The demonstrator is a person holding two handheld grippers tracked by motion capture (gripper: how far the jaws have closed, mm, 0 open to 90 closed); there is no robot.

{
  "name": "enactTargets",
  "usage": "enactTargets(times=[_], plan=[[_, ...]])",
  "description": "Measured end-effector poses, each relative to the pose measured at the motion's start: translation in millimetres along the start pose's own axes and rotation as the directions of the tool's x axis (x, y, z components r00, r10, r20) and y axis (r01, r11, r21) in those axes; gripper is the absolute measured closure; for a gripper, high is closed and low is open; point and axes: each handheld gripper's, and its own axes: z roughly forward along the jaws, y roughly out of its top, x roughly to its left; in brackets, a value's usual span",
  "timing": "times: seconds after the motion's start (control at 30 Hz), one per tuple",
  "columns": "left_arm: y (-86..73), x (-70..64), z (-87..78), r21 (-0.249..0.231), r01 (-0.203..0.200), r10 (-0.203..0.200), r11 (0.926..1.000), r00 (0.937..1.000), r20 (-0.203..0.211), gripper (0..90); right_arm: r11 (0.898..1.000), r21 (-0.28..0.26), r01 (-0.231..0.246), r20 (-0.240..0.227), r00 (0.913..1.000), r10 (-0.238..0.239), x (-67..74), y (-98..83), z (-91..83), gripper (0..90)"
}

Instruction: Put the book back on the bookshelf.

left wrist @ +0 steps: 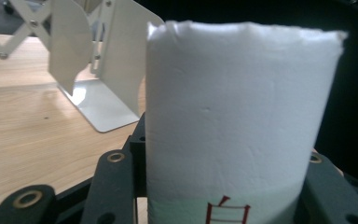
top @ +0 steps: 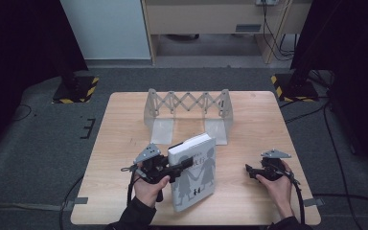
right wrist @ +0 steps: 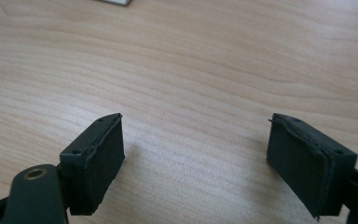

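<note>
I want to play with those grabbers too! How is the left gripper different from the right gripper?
The left gripper is shut on the white book, holding it tilted up off the wooden table; the right gripper holds nothing. The left gripper's jaws squeeze the book's spine; the right gripper's jaws stand wide apart over bare wood. Both are black, and a hand holds each.

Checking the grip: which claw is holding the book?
The left claw, clamped on the white book; the right claw stands open over bare table.
</note>
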Motion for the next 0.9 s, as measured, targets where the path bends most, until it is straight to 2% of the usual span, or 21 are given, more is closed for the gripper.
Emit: enactTargets(times=[0.17,0.27,0.43,0.67,0.9], plan=[[9.2,3.5,-14.0,-0.022,-0.016,0.015,0.9996,0.9990,-0.043,52.3,1.000,0.001,0.015,0.014,0.9998,-0.015,0.3,-1.0,1.8,12.7],[16.1,5.2,-23.8,-0.040,-0.032,0.028,0.9987,0.9966,-0.078,52.3,1.000,-0.010,0.008,0.022,0.9997,-0.007,0.4,-1.9,3.7,9.2],[24.5,11.4,-37.5,-0.070,-0.031,0.023,0.9971,0.9923,-0.122,52.2,1.000,-0.002,-0.009,0.030,0.9995,0.009,-0.2,-1.7,4.7,5.6],[36.0,20.1,-53.9,-0.076,-0.067,0.050,0.9949,0.9787,-0.199,52.1,1.000,-0.002,-0.008,0.033,0.9994,0.008,-0.5,-1.6,5.1,5.0],[44.4,37.0,-59.5,-0.068,-0.058,0.039,0.9960,0.9675,-0.250,52.2,1.000,-0.002,-0.008,0.034,0.9994,0.008,-0.6,-1.6,5.1,4.8]])
